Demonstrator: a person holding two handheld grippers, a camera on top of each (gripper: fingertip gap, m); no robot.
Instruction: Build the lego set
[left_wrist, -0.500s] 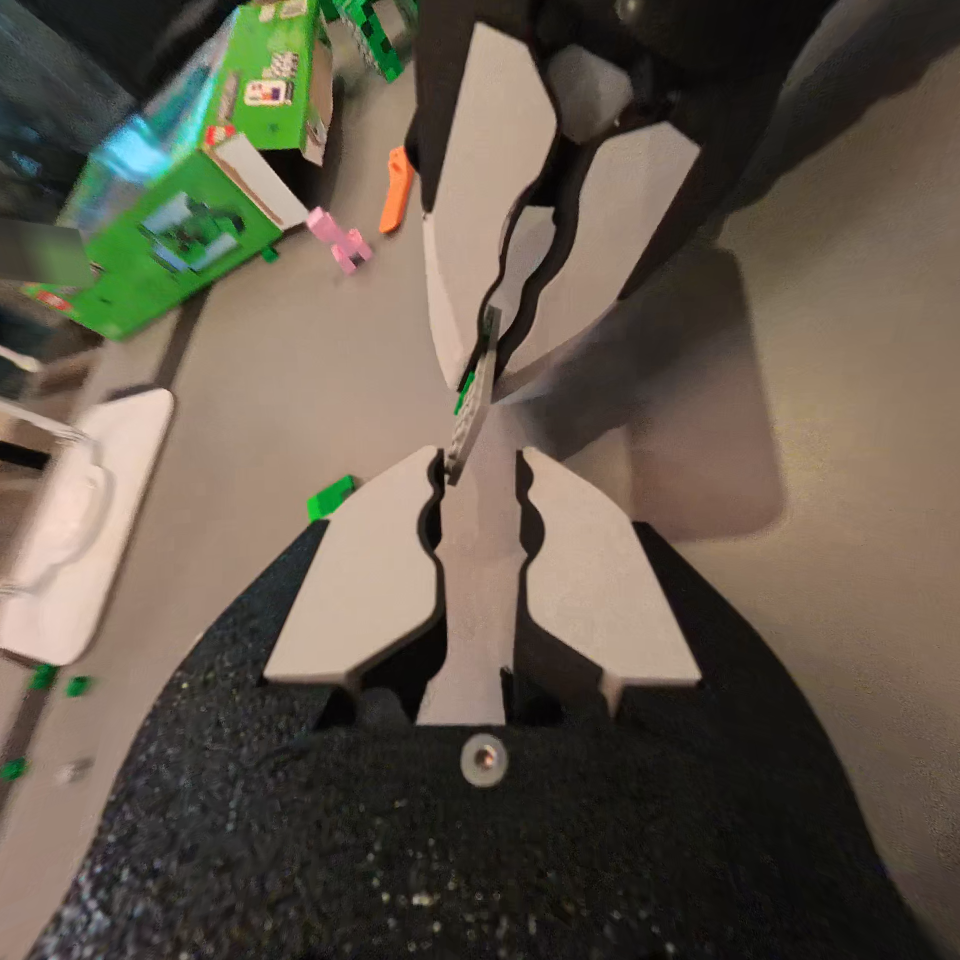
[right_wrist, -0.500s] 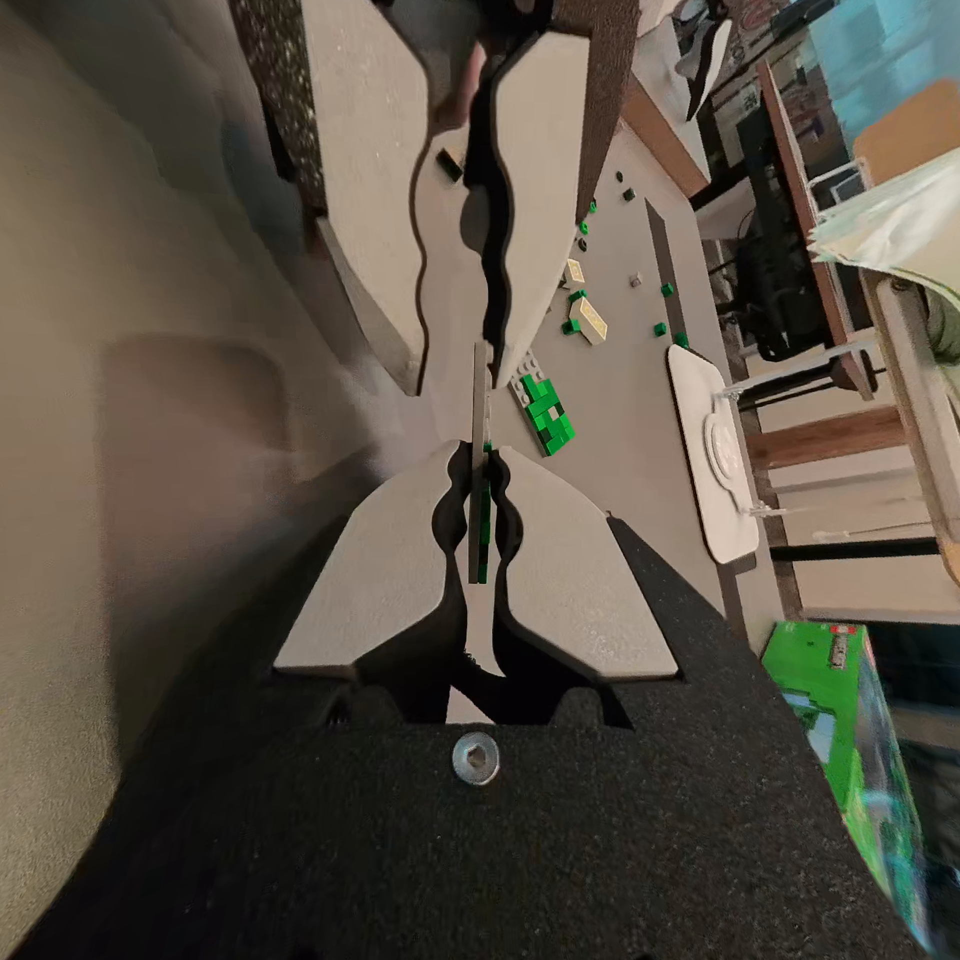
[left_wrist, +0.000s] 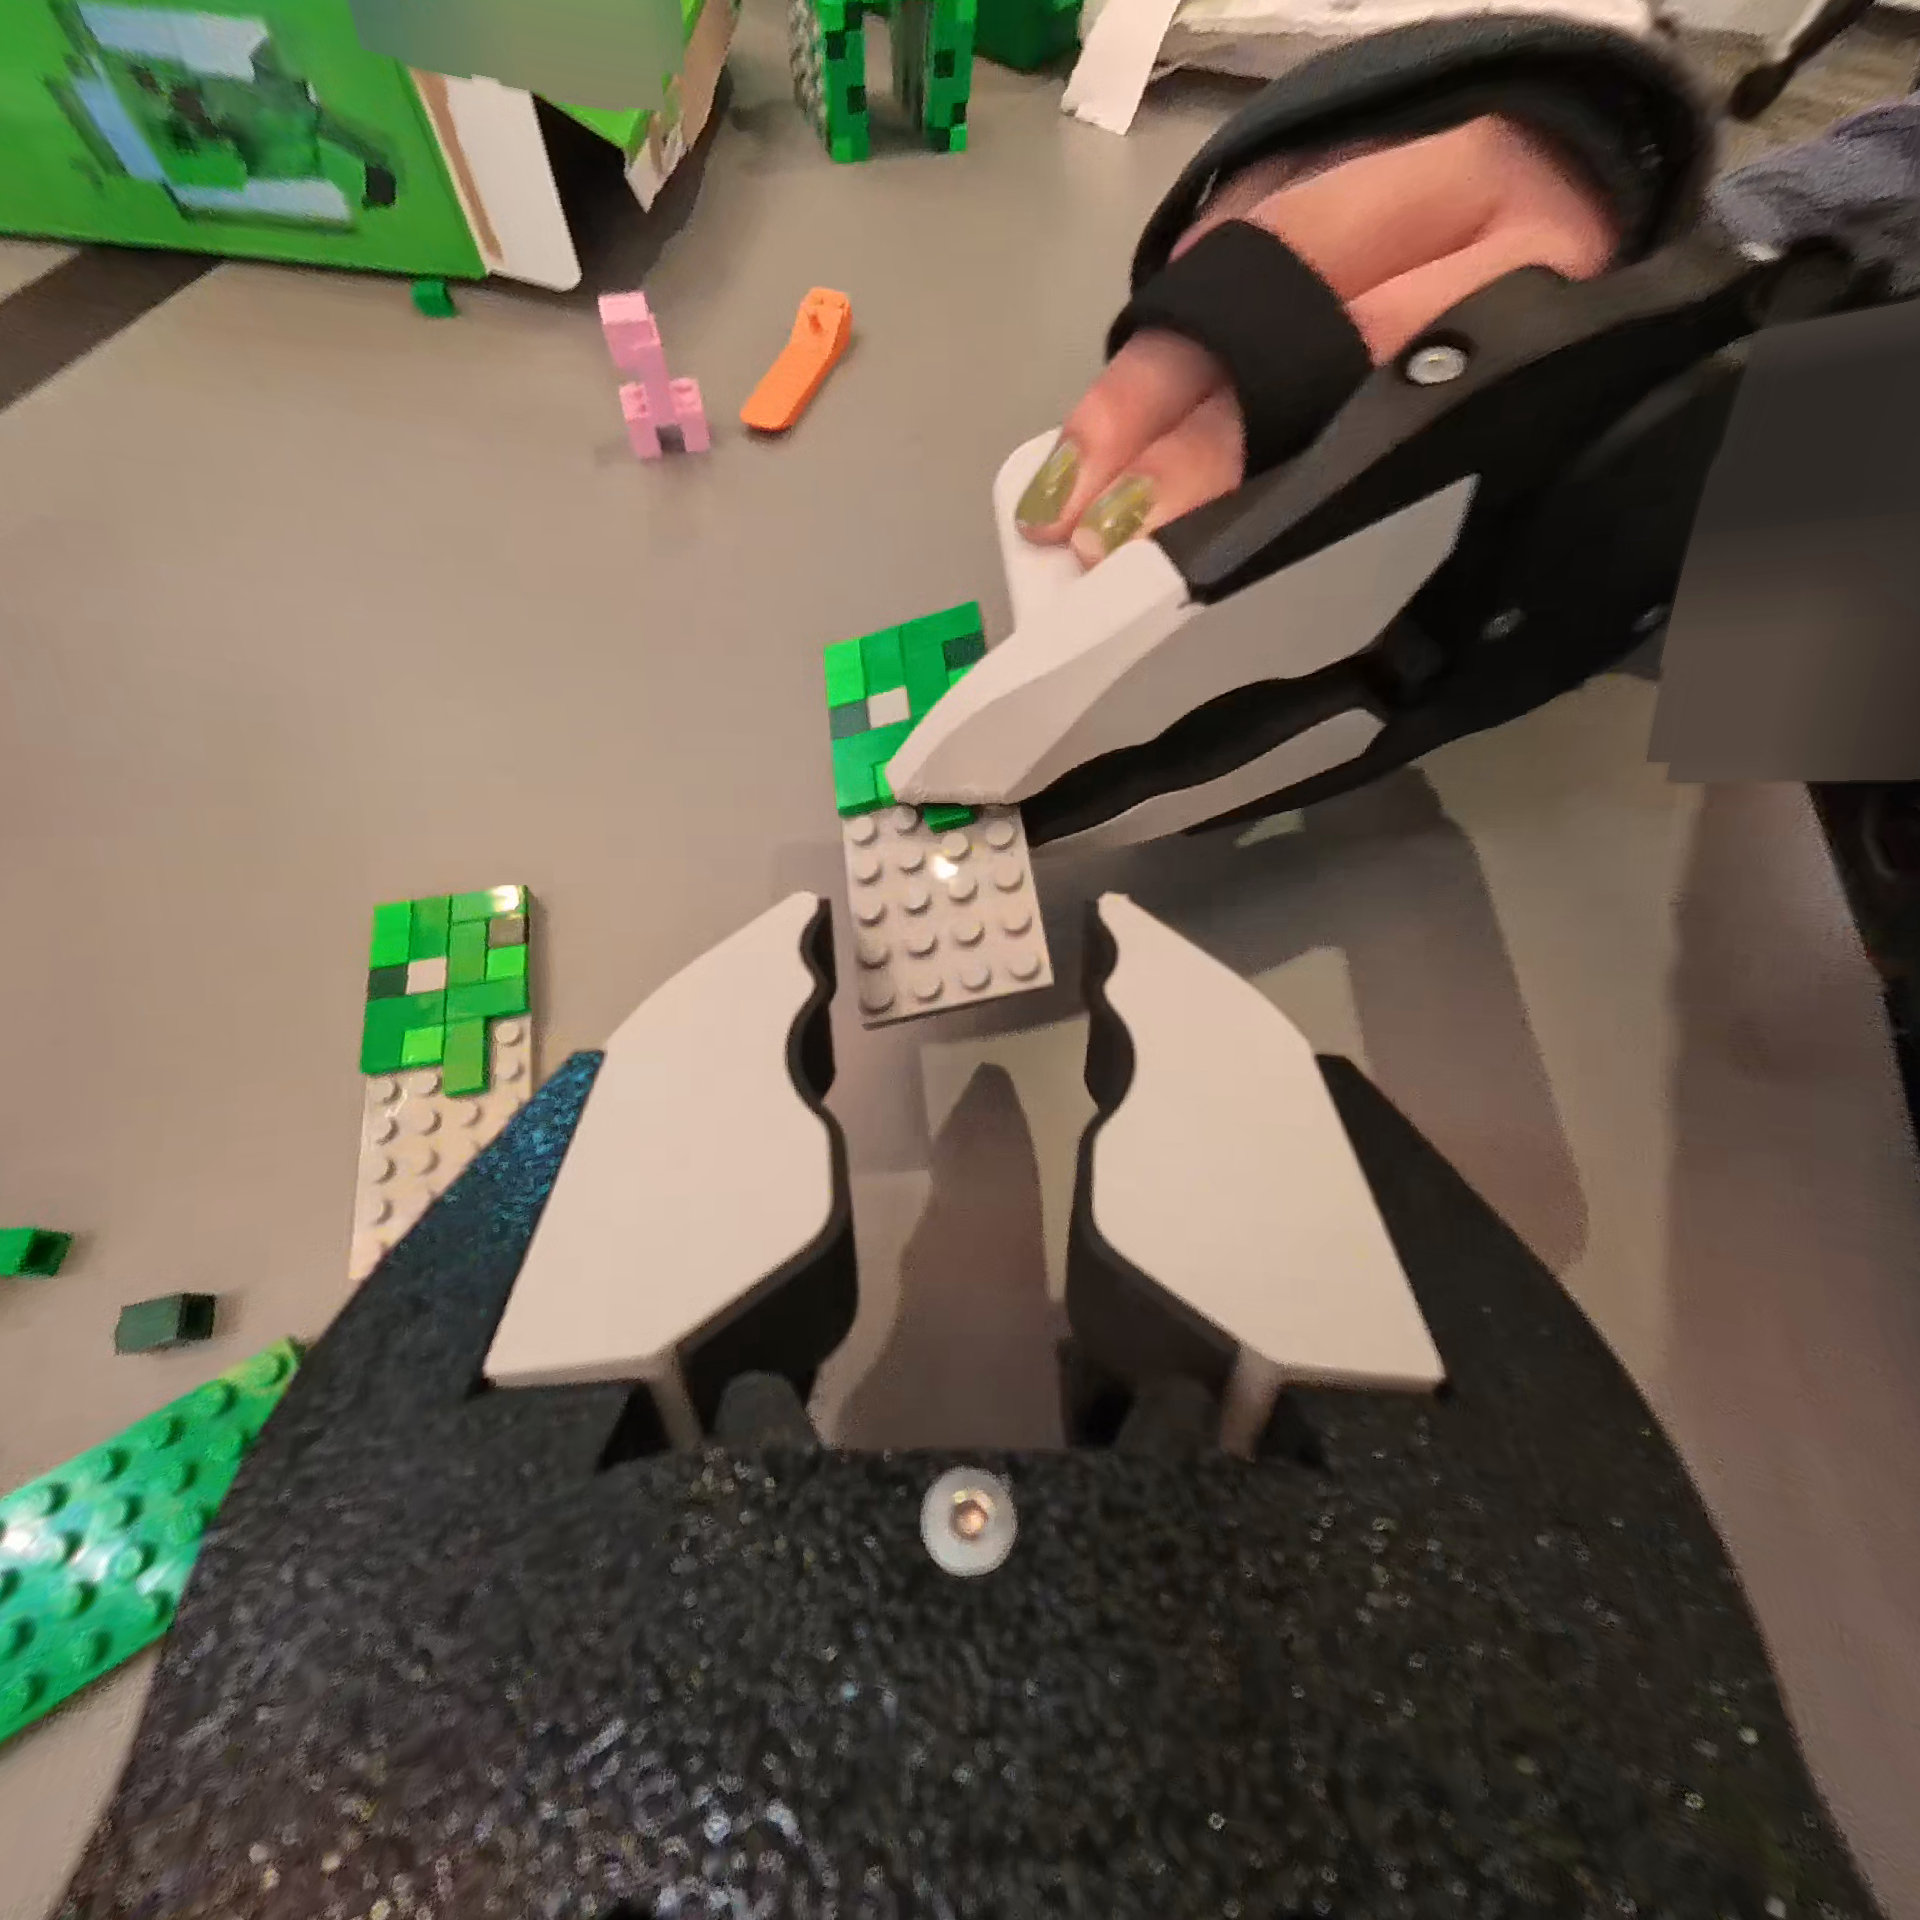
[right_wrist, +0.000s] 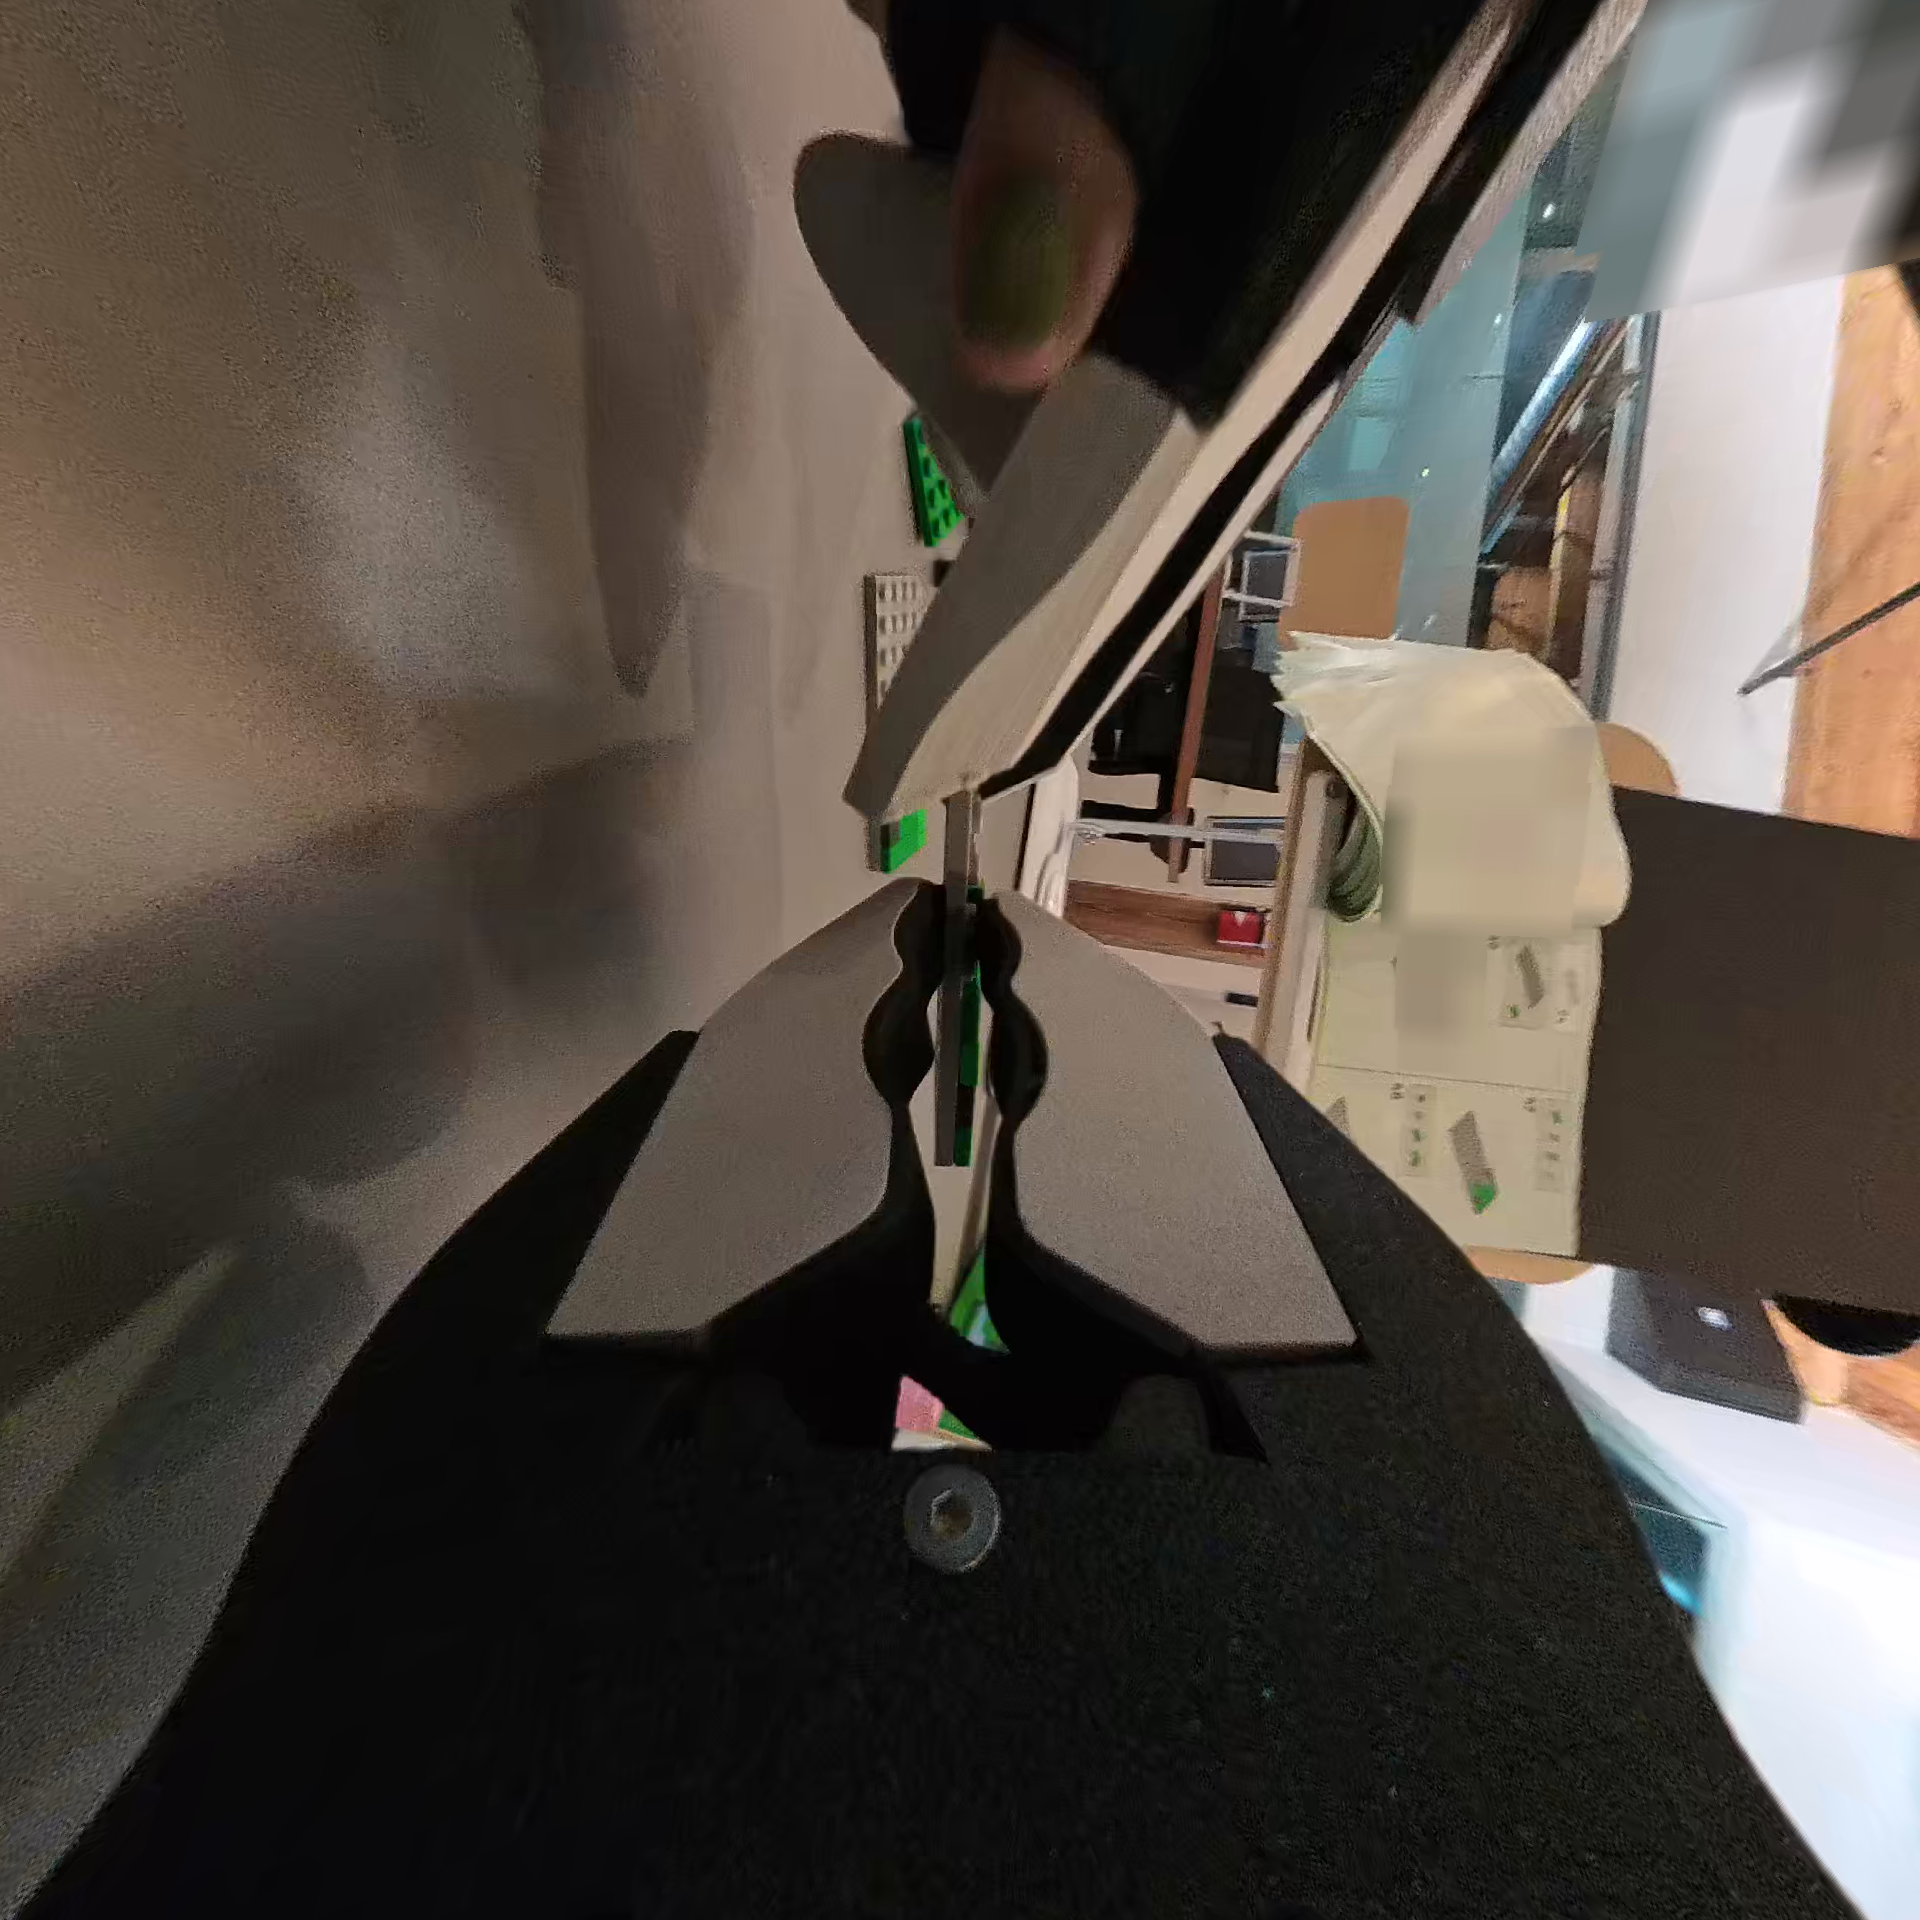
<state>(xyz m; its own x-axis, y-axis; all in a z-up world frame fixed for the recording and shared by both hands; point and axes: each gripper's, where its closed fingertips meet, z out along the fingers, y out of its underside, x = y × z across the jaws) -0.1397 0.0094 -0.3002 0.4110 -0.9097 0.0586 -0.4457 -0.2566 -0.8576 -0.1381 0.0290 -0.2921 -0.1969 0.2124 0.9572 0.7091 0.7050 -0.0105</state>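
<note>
claw on right (left_wrist: 961, 805) clamped on grey plate (left_wrist: 951, 925) with green tiles; left claw (left_wrist: 961, 940) spread wide, empty, just beside plate.

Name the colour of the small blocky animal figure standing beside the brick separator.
Pink figure, clearest in the left wrist view.

- A grey plate (left_wrist: 951, 920), half covered with green tiles (left_wrist: 894, 696), is being held off the bench, its studs facing up.
- A second grey plate (left_wrist: 442, 1132) with green tiles is lying flat on the bench, well to its left.
- A green baseplate (left_wrist: 99, 1538) is lying at the near left.
</note>
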